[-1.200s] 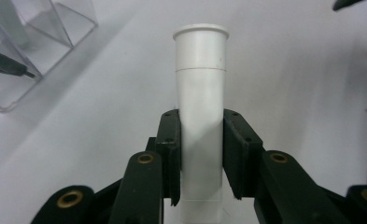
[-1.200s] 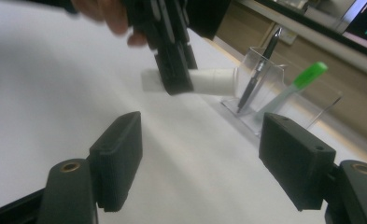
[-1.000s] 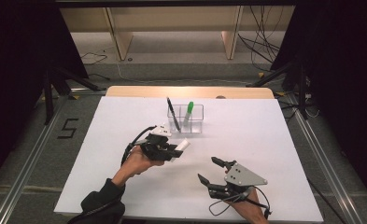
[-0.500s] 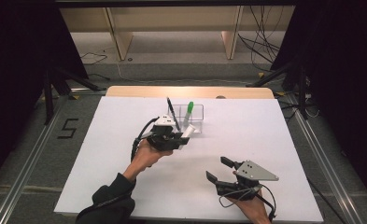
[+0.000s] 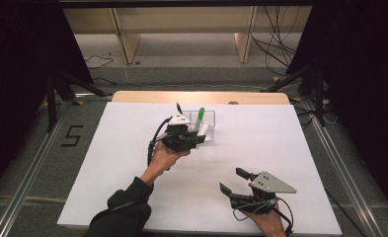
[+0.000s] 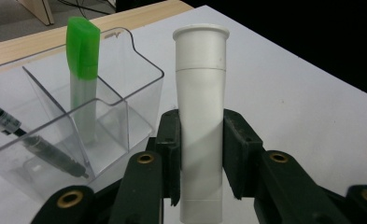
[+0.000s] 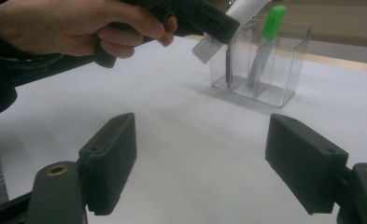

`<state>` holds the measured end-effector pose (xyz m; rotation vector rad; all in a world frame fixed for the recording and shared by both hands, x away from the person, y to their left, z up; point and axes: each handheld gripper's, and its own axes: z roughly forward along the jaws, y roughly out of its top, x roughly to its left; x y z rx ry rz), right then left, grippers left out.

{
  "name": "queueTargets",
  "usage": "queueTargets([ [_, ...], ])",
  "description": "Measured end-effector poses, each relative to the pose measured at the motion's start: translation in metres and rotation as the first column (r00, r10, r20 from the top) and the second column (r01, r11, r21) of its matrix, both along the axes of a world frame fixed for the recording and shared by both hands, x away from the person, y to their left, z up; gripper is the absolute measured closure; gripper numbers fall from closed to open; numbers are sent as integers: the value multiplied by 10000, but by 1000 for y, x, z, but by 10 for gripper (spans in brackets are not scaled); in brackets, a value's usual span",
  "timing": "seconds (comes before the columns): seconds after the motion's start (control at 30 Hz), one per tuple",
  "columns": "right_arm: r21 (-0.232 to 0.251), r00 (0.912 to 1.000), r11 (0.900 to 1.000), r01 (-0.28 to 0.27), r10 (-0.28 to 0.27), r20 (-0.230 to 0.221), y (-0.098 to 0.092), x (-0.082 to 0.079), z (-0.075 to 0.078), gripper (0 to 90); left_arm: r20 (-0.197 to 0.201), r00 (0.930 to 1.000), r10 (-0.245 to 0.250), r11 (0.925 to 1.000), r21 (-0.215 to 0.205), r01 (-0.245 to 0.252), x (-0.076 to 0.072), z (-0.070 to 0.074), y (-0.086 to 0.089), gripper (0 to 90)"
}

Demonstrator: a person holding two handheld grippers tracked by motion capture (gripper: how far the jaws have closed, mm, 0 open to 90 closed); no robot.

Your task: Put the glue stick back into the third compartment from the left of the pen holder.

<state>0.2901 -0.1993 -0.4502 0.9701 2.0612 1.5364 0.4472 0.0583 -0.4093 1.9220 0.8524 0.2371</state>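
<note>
Left gripper [image 6: 201,163] jaws clamp a white tube [image 6: 201,116] around its lower middle, one pad on each side. The tube's long axis runs straight out along the jaws, rimmed end away from the hand. In the high view the left gripper [image 5: 197,139] holds the tube [image 5: 205,129] tilted up toward the clear holder [image 5: 209,117] and just beside its near edge; whether the tip is already over a compartment is hard to tell from above. The holder [image 6: 125,88] lies ahead and to the left of the tube in the left gripper view, with a green-capped marker [image 6: 82,70] upright in one compartment and a black pen [image 6: 31,140] leaning in another.

Right gripper [image 7: 200,163] jaws stand wide and have just been opening, with nothing between them. It rests low over the white surface [image 5: 260,143], well apart from the holder [image 7: 265,65].

Left hand is much the nearer; probably the tube needs swinging upright and over a free compartment.
</note>
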Motion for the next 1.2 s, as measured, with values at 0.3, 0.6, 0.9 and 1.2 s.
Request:
queueTargets([
  [0.3, -99, 9999, 9999, 27, -29, -161, -2, -2, -2, 241, 111, 9975, 697, 9946, -775, -687, 17, 11, -6, 700],
  [0.6, -87, 9997, 10000, -37, 34, -240, -3, -4, -3, 242, 42, 9932, 1164, 9870, -1120, -1152, 35, 19, -15, 701],
  [0.9, -60, 9996, 9999, -103, 101, -261, -2, -5, -3, 238, -63, 9872, 1593, 9813, -1085, -1590, 55, 14, -28, 700],
  [1.2, -14, 9994, 9999, -152, 152, -323, -1, -7, -3, 230, 35, 9824, 1866, 9773, -1032, -1852, 65, 10, -31, 700],
])
